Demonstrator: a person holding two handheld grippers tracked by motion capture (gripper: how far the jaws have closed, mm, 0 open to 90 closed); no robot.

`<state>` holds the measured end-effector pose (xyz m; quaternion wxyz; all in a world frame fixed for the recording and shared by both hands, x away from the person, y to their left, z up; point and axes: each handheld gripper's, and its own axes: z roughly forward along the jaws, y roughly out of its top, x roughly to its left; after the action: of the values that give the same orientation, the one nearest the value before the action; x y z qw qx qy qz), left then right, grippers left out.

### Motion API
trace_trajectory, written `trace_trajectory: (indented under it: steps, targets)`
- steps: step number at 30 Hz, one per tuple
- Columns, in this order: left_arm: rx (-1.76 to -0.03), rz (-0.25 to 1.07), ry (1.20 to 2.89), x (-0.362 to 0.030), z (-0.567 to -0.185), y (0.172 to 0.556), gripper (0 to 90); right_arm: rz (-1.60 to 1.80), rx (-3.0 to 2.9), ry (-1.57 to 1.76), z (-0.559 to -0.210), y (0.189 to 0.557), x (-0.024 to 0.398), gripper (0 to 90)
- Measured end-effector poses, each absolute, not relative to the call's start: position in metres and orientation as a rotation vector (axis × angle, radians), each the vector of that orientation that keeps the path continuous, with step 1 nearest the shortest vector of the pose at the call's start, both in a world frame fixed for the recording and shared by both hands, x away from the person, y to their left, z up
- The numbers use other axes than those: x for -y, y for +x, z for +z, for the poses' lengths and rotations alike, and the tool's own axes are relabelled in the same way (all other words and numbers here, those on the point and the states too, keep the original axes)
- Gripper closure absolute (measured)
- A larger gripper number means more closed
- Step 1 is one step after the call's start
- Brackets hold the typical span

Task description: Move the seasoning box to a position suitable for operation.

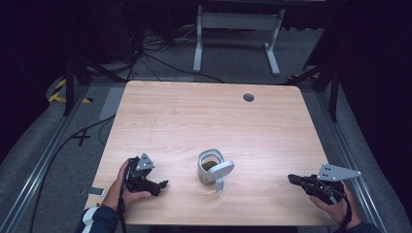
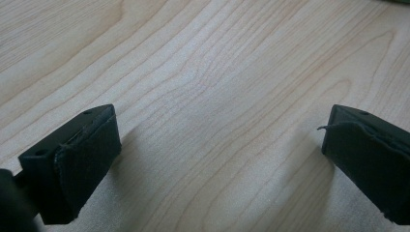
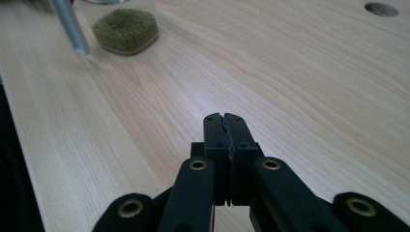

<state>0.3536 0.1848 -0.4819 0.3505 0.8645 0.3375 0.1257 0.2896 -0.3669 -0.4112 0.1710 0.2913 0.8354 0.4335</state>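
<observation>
A clear jar (image 1: 209, 166) with greenish grains inside stands near the table's front middle, and a grey lid (image 1: 222, 170) leans tilted at its right side. In the right gripper view the jar (image 3: 125, 31) sits at the top left beside a metal piece (image 3: 70, 24). My left gripper (image 1: 163, 184) rests low on the wood to the jar's left; its jaws stand wide apart over bare table (image 2: 220, 164). My right gripper (image 1: 291, 178) hovers at the front right, pointing toward the jar, with its jaws (image 3: 226, 122) pressed together and nothing between them.
The wooden table (image 1: 204, 111) has a round cable hole (image 1: 248, 97) at the back right, also in the right gripper view (image 3: 381, 8). A white stand (image 1: 238, 29) and cables lie on the floor behind. A small flat device (image 1: 94, 192) lies by the front left corner.
</observation>
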Motion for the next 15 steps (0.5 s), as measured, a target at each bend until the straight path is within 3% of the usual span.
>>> trace_trajectory:
  steps: [15]
  targets:
    - [-0.873,0.328,2.239,-0.185,-0.482,0.354,0.4,1.261,-2.447,0.577,-0.384,0.292,0.294,89.6]
